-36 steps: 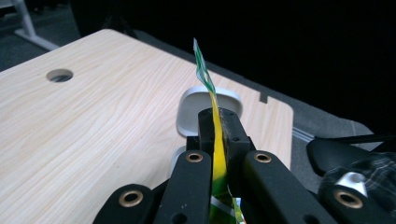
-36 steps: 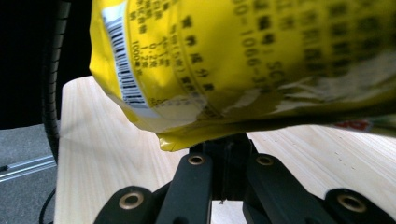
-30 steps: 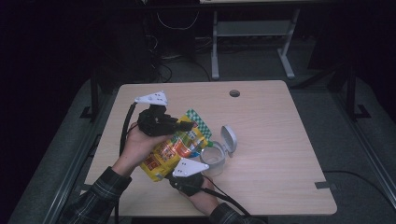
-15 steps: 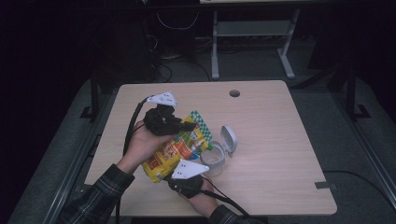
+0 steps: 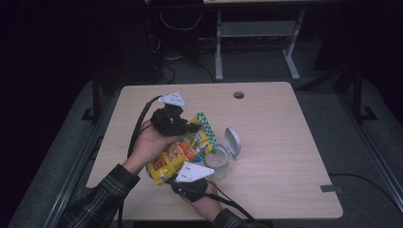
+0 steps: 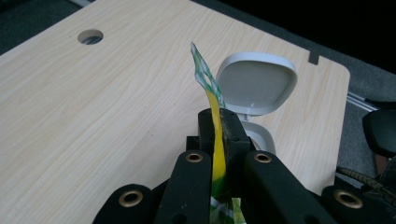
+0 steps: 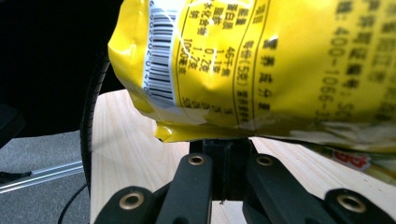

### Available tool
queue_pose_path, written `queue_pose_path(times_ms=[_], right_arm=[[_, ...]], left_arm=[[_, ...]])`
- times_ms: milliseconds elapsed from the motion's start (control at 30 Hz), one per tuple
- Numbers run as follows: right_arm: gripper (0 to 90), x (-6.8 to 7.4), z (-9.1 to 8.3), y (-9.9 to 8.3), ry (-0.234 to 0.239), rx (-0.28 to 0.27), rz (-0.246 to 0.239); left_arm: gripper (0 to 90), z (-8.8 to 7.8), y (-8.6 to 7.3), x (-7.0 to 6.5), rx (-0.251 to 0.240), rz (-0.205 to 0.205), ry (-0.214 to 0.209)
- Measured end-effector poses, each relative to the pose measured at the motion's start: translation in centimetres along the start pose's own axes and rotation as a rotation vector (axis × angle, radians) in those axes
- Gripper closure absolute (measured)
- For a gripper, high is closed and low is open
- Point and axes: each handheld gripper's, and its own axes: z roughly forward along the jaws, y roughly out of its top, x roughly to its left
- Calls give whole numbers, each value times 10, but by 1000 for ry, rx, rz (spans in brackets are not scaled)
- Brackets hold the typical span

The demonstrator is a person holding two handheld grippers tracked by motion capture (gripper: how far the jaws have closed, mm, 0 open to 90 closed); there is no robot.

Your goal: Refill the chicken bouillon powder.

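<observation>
A yellow snack bag hangs between both grippers above the table's front left. In the high view my left gripper is shut on its green-checked top edge. The left gripper view has the jaws pinched flat on that thin edge, which stands up between them. My right gripper comes from the front and is shut on the bag's bottom seam. In the right gripper view the bag's barcode side bulges just above the closed jaws. A clear container with its grey flip lid open stands right beside the bag.
The light wooden table has a round cable hole near its far edge. The grey lid rises just behind the bag's top edge in the left gripper view. Black cables trail from both grippers toward the person.
My left gripper has shifted right, toward the container, taking the bag's top edge with it. The right gripper has stayed put.
</observation>
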Motion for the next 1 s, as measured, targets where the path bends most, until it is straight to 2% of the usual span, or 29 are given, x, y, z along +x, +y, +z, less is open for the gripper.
queue_pose_path(times_ms=[233, 633, 1000], right_arm=[[900, -1, 0, 2, -4, 13, -17], [900, -3, -2, 6, 2, 4, -15], [900, -5, 0, 9, 0, -2, -18]], left_arm=[[900, 6, 4, -1, 27, -4, 5], [900, 13, 11, -5, 70, 19, 4], [900, 19, 11, -4, 68, 14, 0]])
